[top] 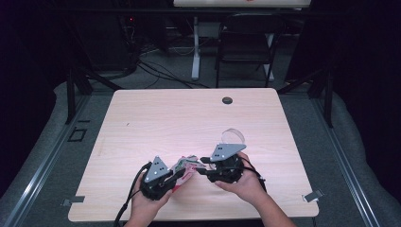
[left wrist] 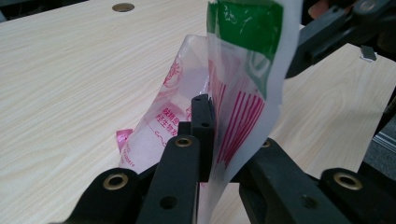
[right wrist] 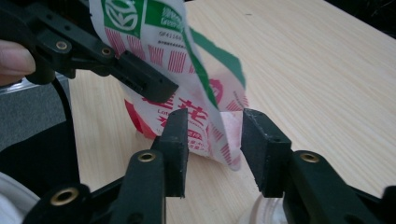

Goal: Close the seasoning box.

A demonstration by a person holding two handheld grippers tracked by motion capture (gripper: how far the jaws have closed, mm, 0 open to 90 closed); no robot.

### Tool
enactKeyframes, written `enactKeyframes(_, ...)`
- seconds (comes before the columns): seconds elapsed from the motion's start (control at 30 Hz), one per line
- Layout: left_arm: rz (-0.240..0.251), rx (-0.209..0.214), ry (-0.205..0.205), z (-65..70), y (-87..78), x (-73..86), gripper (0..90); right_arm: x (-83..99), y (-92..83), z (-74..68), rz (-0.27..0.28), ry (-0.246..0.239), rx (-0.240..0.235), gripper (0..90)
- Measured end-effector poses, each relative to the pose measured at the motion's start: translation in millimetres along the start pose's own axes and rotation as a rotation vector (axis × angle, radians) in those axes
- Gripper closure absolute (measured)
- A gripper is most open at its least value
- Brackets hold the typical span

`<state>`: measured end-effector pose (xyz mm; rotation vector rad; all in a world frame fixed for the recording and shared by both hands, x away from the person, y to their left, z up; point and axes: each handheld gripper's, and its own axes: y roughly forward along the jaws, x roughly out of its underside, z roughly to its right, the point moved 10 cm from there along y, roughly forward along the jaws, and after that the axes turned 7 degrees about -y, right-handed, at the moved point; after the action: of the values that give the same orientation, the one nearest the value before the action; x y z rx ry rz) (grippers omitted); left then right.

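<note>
From above, the printed plastic bag (top: 185,166) is mostly hidden between both tools near the worktop's (top: 156,118) front edge. The left tool (left wrist: 205,135) pinches its edge (jaws closed); the right tool (right wrist: 212,149) gapes around a corner, pads clear.

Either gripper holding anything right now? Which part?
Left gripper is shut on the plastic bag, pinching its edge. Right gripper straddles the bag's lower end, jaws open.
</note>
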<state>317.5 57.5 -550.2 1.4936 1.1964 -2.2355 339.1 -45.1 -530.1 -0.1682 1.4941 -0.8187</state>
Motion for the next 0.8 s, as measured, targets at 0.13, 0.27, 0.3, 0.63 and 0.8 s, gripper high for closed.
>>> enactKeyframes(0.13, 0.006, -0.004, 0.006, -0.1, -0.3, 0.3, 87.8, 2.3, 8.0, -4.5, -0.024, -0.015, -0.024, 67.1)
enactKeyframes(0.27, 0.001, 0.000, 0.010, 1.1, -0.4, 1.2, 87.6, 3.4, 13.8, -5.1, -0.041, -0.026, -0.019, 70.1)
enactKeyframes(0.3, 0.001, 0.000, 0.010, 1.1, -0.4, 1.2, 87.6, 3.4, 13.8, -5.1, -0.041, -0.026, -0.019, 70.1)
enactKeyframes(0.63, -0.002, 0.002, 0.008, 1.5, -0.4, 1.7, 87.2, 7.5, 22.8, -1.6, -0.079, -0.037, -0.004, 78.8)
enactKeyframes(0.8, 0.000, 0.000, 0.012, 1.8, 0.3, 1.9, 86.3, 9.2, 24.1, -1.5, -0.090, -0.035, -0.013, 87.0)
